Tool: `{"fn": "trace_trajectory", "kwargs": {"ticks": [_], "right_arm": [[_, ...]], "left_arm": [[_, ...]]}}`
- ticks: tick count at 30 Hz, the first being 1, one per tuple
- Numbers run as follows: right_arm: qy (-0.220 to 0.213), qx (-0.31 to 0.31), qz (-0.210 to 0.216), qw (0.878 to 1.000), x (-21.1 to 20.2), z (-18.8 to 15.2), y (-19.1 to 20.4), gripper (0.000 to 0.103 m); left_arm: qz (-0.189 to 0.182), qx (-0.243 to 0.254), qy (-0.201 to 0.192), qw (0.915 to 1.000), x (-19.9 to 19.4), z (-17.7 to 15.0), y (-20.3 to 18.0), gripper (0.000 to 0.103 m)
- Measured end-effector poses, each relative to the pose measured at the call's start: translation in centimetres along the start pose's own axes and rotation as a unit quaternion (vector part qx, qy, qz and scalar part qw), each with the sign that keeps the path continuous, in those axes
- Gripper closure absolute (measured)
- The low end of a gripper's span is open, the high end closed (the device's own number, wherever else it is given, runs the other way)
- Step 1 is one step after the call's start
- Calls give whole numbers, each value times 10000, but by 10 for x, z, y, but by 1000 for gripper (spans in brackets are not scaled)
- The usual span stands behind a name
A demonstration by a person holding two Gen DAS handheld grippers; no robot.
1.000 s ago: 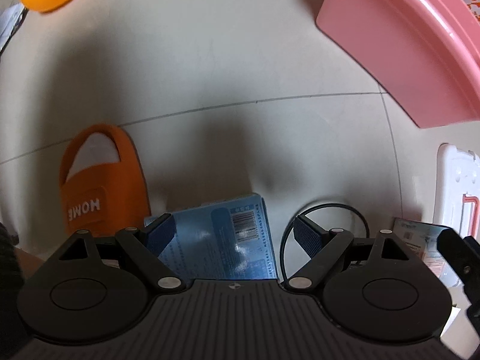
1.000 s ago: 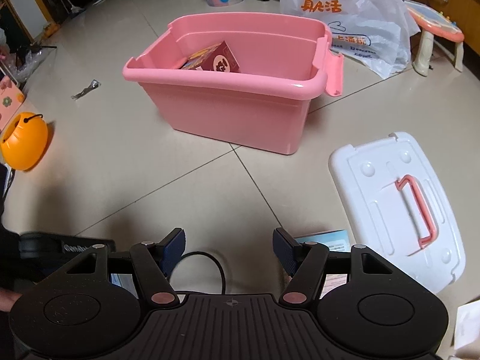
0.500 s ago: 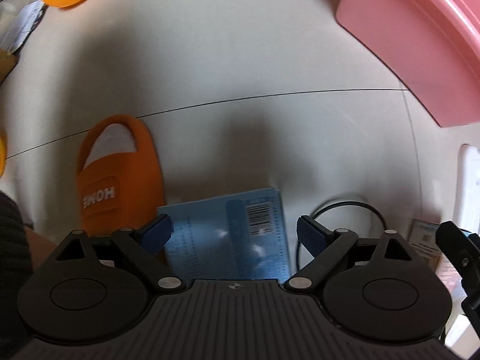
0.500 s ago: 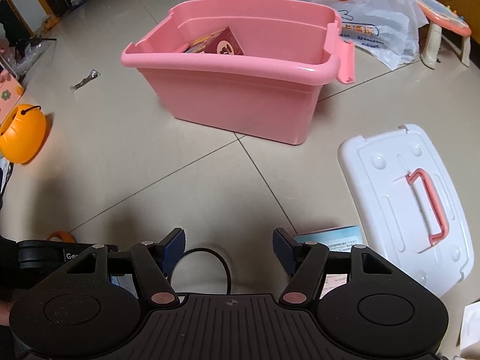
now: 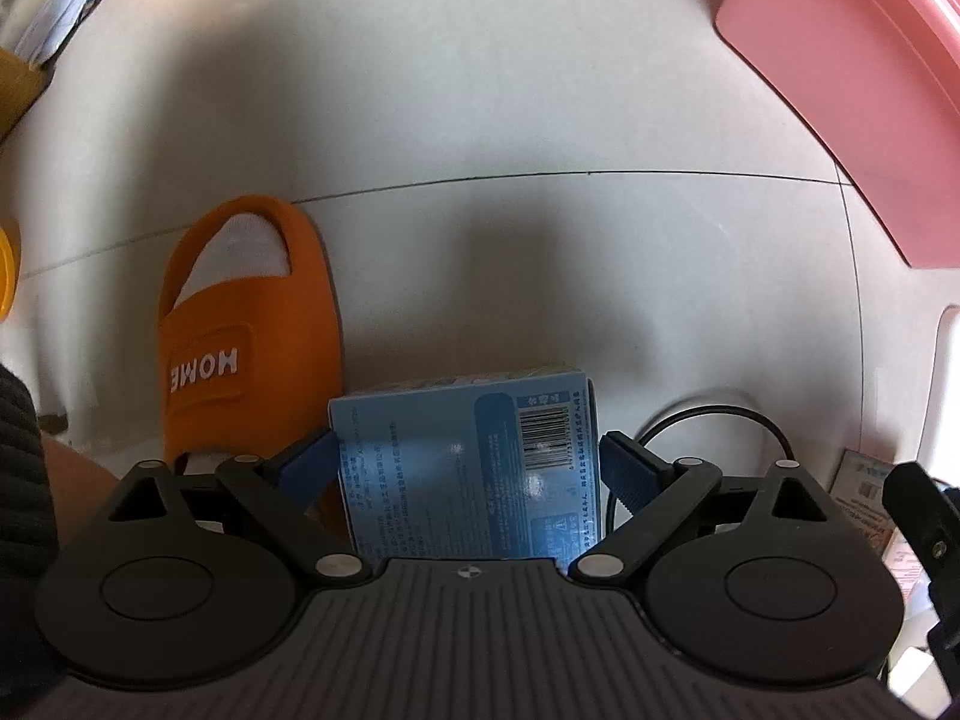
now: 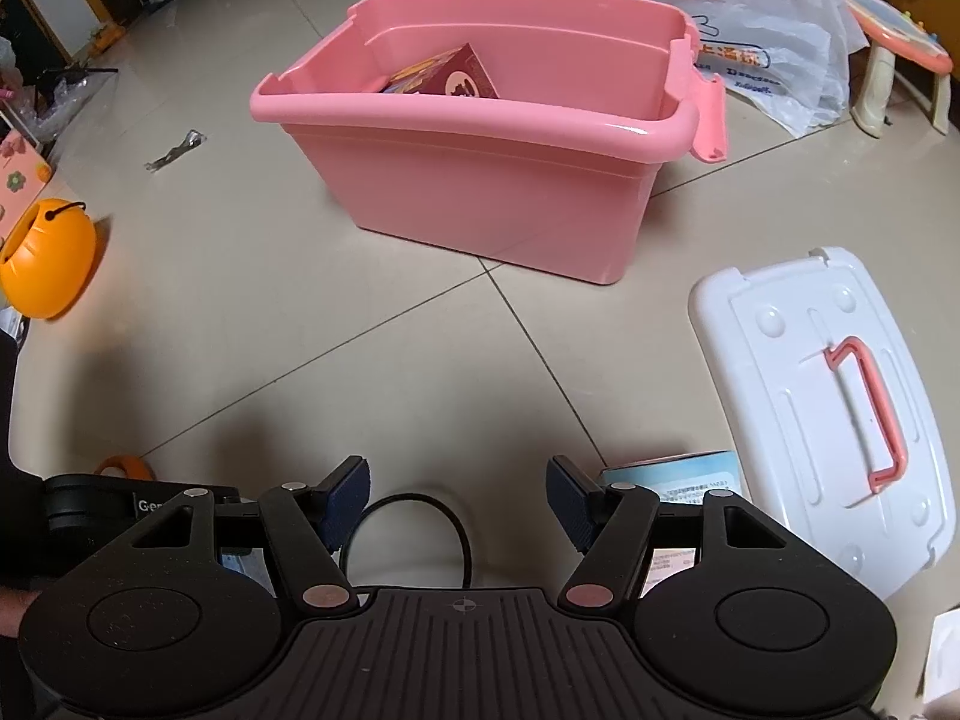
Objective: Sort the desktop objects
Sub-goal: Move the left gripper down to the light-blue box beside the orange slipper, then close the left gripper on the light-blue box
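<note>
Left gripper [image 5: 468, 456] gapes around the blue box [image 5: 465, 462] — right gripper [image 6: 456, 504] spread, a cable [image 6: 420, 516] between its fingers.

The left gripper [image 5: 465, 459] is pointing down with its fingers spread wide, while the right gripper [image 6: 456, 495] is hanging level beside it, fingers parted and gripping nothing.
</note>
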State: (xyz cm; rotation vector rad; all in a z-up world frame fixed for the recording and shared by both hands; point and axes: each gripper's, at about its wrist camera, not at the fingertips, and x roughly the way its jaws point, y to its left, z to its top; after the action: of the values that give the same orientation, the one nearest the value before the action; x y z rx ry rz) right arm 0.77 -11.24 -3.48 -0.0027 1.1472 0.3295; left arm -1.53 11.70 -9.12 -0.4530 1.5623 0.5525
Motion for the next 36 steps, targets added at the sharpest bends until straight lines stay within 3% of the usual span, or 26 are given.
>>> {"fn": "trace_trajectory", "kwargs": {"ticks": [18,27,31,33,36], "right_arm": [[35,-41,7,10000,4,-1,2,40],[26,-33,-5,10000,3,-2,1,40],[16,-24,-12,10000,2,-2,0,40],[18,-19,-17,10000,2,-2,-1,40],[26,-25,-32,10000,2,-3,-1,40]], "left_arm": [[-21,2,189,9998,7,6,1,5],[-259,799,-490,9953,-7,10,-23,10],[-611,1122,-868,9880,-19,15,-36,19],[-709,1271,-867,9855,-22,18,-44,19],[-567,1355,-853,9855,-24,19,-49,18]]}}
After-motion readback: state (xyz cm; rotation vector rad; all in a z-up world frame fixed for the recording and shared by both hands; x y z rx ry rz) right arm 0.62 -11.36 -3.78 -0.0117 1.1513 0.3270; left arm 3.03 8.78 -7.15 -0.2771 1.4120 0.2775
